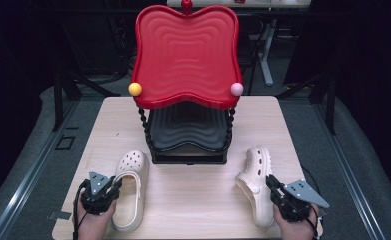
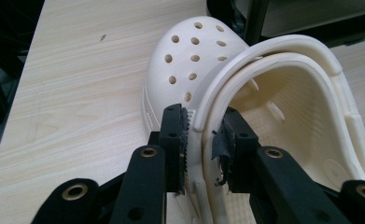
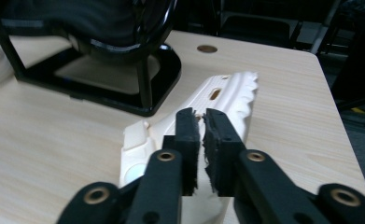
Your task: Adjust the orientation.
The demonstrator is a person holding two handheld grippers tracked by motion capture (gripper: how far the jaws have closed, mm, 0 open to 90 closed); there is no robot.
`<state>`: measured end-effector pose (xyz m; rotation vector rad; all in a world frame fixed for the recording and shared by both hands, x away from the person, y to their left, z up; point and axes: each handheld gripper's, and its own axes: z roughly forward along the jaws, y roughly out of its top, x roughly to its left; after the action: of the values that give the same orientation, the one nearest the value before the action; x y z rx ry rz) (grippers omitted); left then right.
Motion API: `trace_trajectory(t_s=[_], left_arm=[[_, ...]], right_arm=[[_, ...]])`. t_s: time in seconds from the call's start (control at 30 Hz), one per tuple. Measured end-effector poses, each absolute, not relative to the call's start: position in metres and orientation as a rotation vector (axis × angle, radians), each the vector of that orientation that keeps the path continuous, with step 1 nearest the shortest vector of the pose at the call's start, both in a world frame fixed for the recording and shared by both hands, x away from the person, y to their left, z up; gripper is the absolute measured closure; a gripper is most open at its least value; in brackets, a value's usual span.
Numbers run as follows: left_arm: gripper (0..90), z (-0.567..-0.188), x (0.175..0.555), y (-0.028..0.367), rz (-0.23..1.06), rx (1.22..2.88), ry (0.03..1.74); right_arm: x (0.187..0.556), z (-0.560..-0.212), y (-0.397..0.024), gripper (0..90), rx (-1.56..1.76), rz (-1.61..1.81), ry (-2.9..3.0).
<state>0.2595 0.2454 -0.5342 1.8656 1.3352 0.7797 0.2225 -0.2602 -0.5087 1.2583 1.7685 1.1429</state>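
Two cream perforated clogs lie on the wooden table [image 1: 193, 200]. The left clog [image 1: 133, 165] sits sole down, toe toward the stand. My left gripper [image 1: 117, 184] is at its heel end; in the left gripper view the left gripper [image 2: 206, 135] has its pads pressed on the left clog's [image 2: 189, 60] side wall and folded strap. The right clog [image 1: 257, 170] is tipped onto its side. My right gripper [image 1: 270, 181] is at its outer edge. In the right gripper view the right gripper [image 3: 201, 121] has its jaws almost together over the right clog's [image 3: 227, 93] upper edge.
A two-tier stand sits at the back middle of the table, with a red wavy tray [image 1: 185, 55] over a black tray [image 1: 188, 130]. A yellow ball [image 1: 135, 89] and a pink ball [image 1: 237, 89] cap its front posts. Its black base [image 3: 124, 88] is near the right clog.
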Motion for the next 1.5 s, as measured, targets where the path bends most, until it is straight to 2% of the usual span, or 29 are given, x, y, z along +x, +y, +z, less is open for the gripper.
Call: trace_trajectory(t_s=[0.1, 0.4, 0.6, 1.13, 1.5], left_arm=[[66.8, -0.537, 0.26, 0.251, 0.724, 1.821, 1.336], [59.0, -0.536, 0.258, 0.256, 0.722, 1.798, 1.301], [55.8, -0.537, 0.257, 0.259, 0.728, 1.792, 1.285], [54.8, -0.537, 0.257, 0.26, 0.726, 1.782, 1.292], [54.8, -0.537, 0.258, 0.258, 0.728, 1.785, 1.284]], right_arm=[[0.228, -0.512, -0.25, 87.6, 1.245, 1.031, 1.834], [0.23, -0.514, -0.253, 90.0, 1.266, 1.005, 1.846], [0.227, -0.511, -0.272, 90.0, 1.339, 1.022, 1.789], [0.232, -0.517, -0.33, 90.0, 1.608, 1.097, 1.682], [0.236, -0.529, -0.35, 90.0, 1.741, 1.081, 1.632]])
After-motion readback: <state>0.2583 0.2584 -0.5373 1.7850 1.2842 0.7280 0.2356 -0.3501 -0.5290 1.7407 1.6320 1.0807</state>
